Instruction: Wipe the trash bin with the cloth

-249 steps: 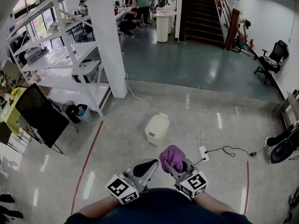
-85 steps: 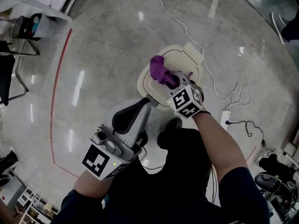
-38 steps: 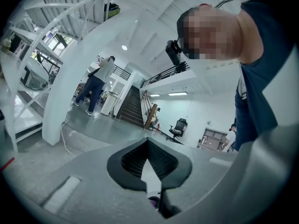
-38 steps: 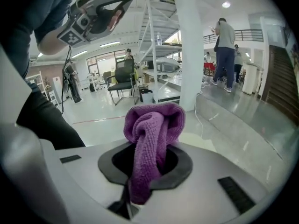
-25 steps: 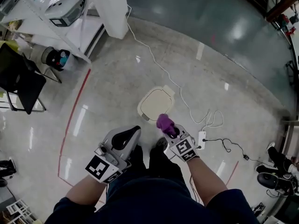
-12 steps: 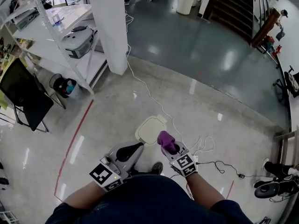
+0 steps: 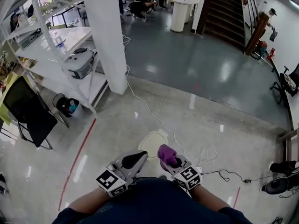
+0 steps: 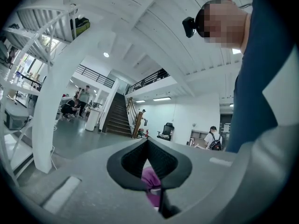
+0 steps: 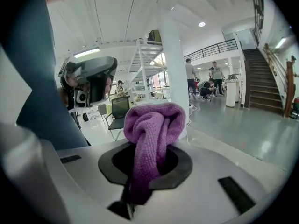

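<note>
Cloth point(image 9: 152, 120) bunched between clamped jaws of the right gripper point(image 7: 174, 163); left gripper point(image 7: 140, 156) closed, empty, beside it

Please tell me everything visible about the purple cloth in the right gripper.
The purple knitted cloth looks soft and thick. It is bunched and folded over itself, its rounded top rising above the right gripper, whose jaws are shut on its lower part; a narrow tail hangs between them. In the head view it is held in the air before the person, apart from the cream plastic trash bin on the floor. Only the gripper touches it.
</note>
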Tool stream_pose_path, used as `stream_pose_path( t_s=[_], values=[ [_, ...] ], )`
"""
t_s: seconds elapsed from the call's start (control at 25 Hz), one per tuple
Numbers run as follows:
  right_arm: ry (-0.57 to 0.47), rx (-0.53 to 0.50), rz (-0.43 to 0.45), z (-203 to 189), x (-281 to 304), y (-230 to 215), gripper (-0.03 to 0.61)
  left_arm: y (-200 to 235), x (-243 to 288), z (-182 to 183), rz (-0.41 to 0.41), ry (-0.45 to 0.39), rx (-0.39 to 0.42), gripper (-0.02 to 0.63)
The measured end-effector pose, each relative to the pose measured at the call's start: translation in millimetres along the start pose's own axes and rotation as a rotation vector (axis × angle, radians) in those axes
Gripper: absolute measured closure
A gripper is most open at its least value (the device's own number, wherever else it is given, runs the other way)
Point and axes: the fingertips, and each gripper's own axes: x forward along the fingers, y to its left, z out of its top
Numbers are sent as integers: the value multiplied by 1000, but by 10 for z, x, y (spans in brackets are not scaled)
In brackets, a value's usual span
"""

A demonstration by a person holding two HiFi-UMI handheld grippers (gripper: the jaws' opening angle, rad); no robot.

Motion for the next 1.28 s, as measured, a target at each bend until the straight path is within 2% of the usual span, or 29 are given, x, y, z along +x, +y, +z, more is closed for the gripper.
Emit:
stream_pose_path(
  t_s=[0.36, 0.92, 1.28],
  values=[
    [-111, -10, 3, 433, -196, 124, 511, -88, 76, -17, -22, 1, 23, 615],
    [-178, -26, 7, 654, -399, 185, 511, -290, 117, -91, -69, 31, 69, 615],
    [-199, -5, 6, 666, -482, 155, 511, -368, 163, -37, -57, 23, 45, 615]
  ],
)
